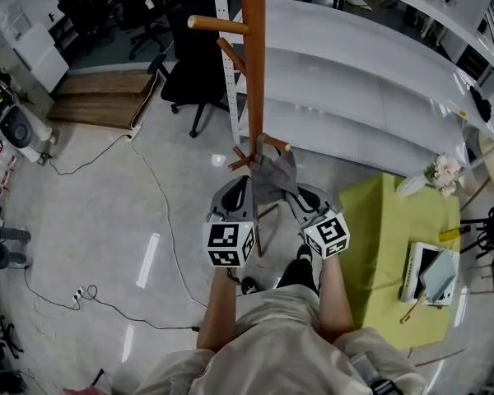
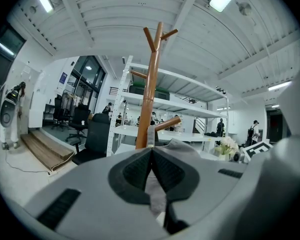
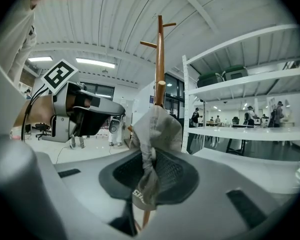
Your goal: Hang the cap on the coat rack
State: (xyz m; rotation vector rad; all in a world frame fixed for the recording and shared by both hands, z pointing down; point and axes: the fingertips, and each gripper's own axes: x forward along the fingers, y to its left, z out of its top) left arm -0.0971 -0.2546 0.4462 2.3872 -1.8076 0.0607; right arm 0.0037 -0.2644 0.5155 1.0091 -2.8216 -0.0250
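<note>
left gripper [image 1: 245, 186] and right gripper [image 1: 298, 196], fingers clamped on the cap [image 1: 273, 175], hold it spread between them, likely to slip it over a low peg [image 1: 277, 145] of the coat rack [image 1: 253, 56].

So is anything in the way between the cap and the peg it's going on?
Nothing visible is. The left gripper and right gripper both clamp the cap, and it sits right beside a low peg of the coat rack, with only open air between them.

Matt, creased cloth cap [image 1: 276, 175] – smooth, varnished wooden coat rack [image 1: 253, 56] – glossy, polished floor [image 1: 148, 204].
</note>
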